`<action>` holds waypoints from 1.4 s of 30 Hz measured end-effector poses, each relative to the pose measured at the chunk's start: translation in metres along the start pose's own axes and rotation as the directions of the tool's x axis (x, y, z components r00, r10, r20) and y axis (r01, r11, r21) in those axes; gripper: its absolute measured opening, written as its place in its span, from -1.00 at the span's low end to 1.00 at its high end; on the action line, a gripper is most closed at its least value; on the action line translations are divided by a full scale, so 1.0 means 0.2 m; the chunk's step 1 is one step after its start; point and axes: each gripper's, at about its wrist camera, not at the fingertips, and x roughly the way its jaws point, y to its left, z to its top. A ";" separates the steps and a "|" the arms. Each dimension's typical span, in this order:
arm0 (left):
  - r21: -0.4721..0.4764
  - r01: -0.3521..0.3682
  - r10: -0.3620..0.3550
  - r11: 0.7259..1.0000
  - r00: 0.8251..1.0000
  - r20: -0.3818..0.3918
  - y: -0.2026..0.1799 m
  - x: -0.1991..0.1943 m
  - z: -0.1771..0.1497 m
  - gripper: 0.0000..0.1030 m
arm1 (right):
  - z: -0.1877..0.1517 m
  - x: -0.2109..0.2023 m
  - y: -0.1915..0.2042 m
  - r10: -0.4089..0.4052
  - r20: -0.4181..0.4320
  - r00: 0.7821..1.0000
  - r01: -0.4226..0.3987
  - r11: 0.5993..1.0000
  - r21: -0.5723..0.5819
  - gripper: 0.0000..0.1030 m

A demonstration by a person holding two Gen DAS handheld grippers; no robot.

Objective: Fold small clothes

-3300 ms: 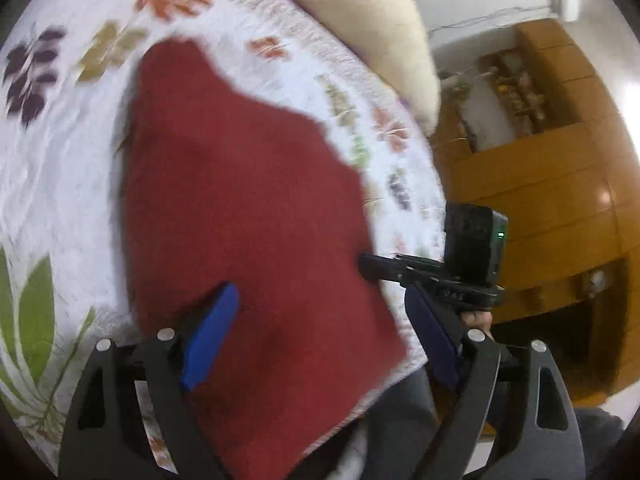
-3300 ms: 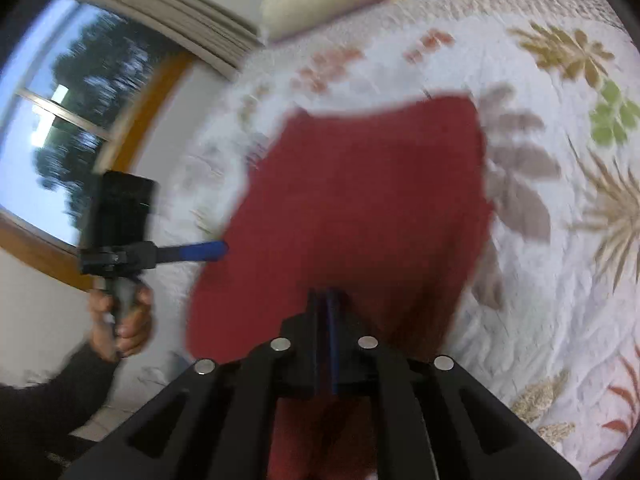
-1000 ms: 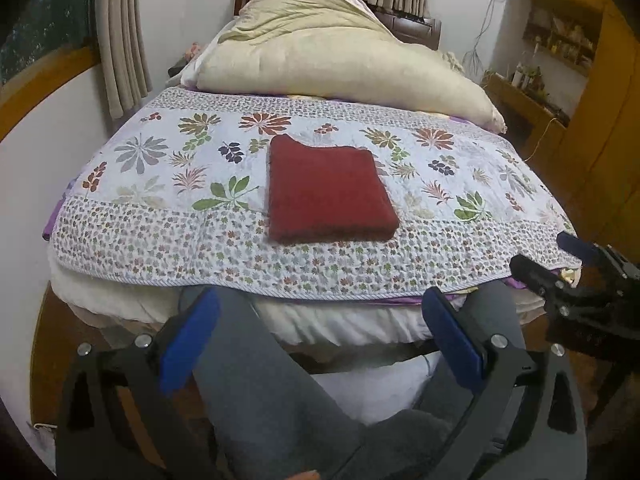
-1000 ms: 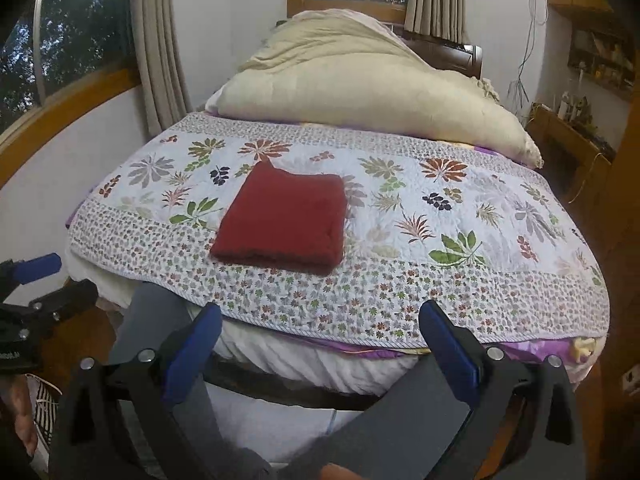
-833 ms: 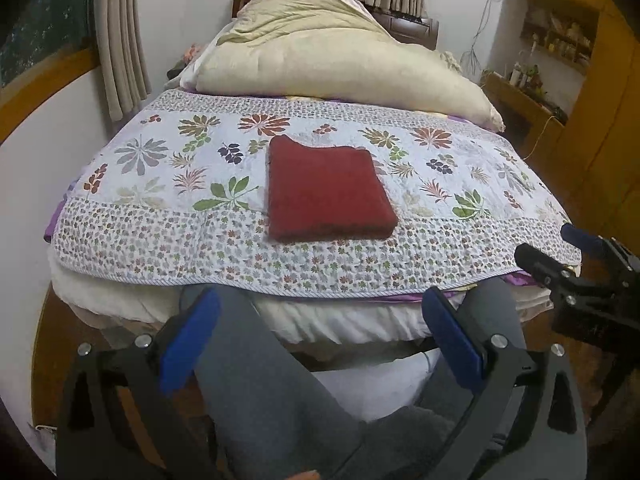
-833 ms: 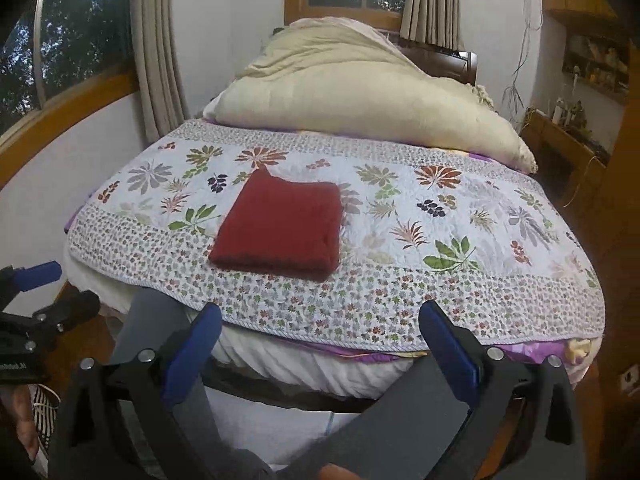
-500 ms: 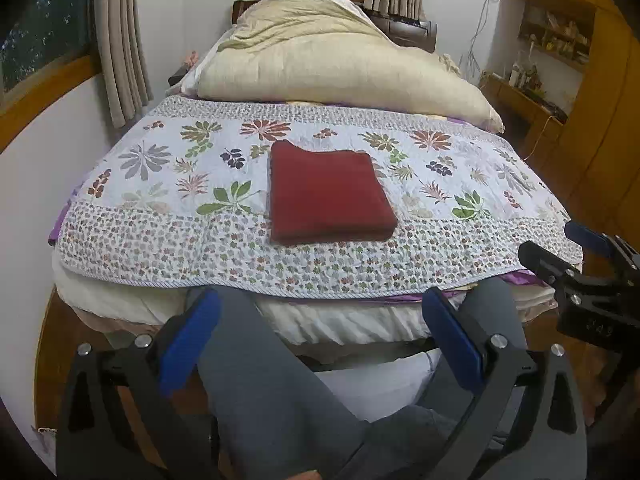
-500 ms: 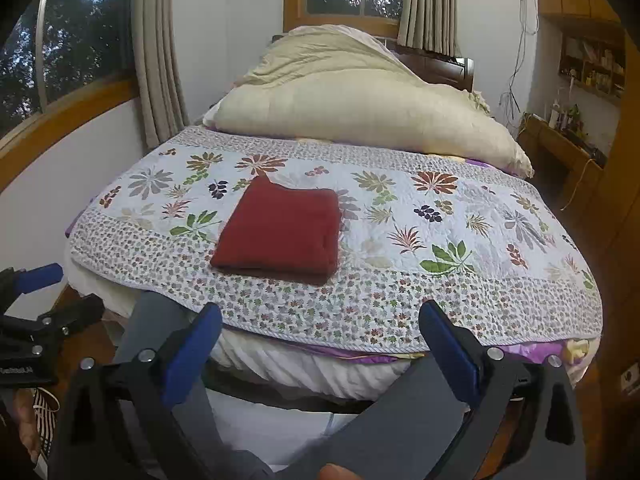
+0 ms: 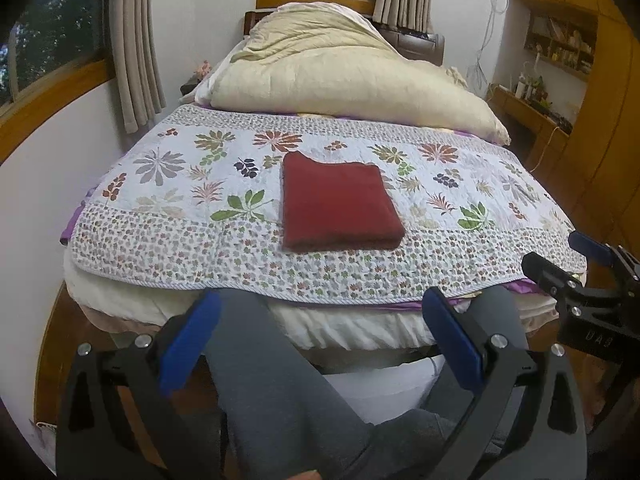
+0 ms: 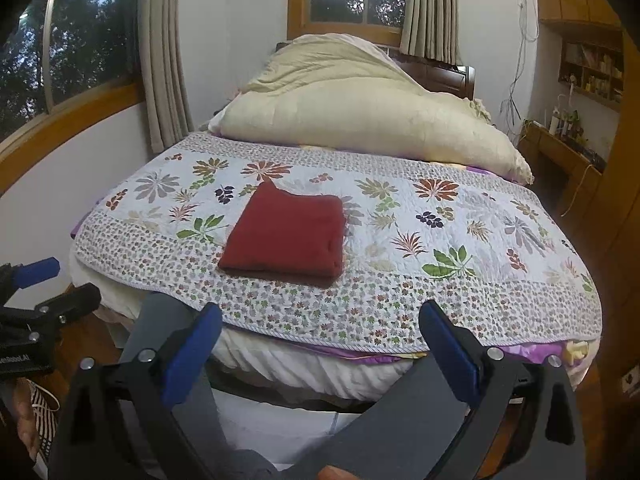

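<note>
A dark red cloth lies folded into a neat rectangle on the floral quilt, near the bed's foot edge; the right wrist view shows the same cloth. My left gripper is held back off the bed, over the person's grey-clad legs, open and holding nothing. My right gripper is likewise drawn back, open and empty. Each gripper also appears at the edge of the other's view: the right gripper at the right edge, the left gripper at the left edge.
A large cream duvet is piled at the head of the bed. Curtains and windows line the left wall. Wooden shelves and cupboards stand to the right. The person's grey-trousered legs rest against the bed's foot.
Since 3.3 s ago both grippers have let go of the red cloth and pulled well back from the bed; the right one went from shut to open. Over the last second the view barely shifts.
</note>
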 end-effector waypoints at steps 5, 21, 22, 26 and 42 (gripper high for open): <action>-0.001 -0.006 0.006 1.000 1.000 0.006 0.01 -0.01 -0.01 0.94 | 0.00 0.00 0.01 0.005 0.003 1.000 -0.005 1.000 -0.007 0.92; 0.009 -0.012 0.012 1.000 1.000 0.015 -0.02 -0.02 -0.02 0.94 | -0.01 -0.03 0.03 0.019 0.027 0.999 -0.019 1.000 -0.008 0.92; 0.009 -0.012 0.012 1.000 1.000 0.014 -0.01 -0.02 -0.02 0.94 | -0.01 -0.04 0.02 0.016 0.032 0.999 -0.016 1.000 -0.007 0.92; 0.016 -0.014 0.013 1.000 1.000 0.011 -0.03 -0.03 -0.02 0.94 | -0.01 -0.04 0.02 0.015 0.042 0.999 -0.015 1.000 0.000 0.93; 0.032 -0.021 0.021 0.999 1.000 0.008 -0.04 -0.01 -0.01 0.94 | -0.01 -0.02 0.01 0.024 0.041 0.999 -0.024 1.000 0.005 0.92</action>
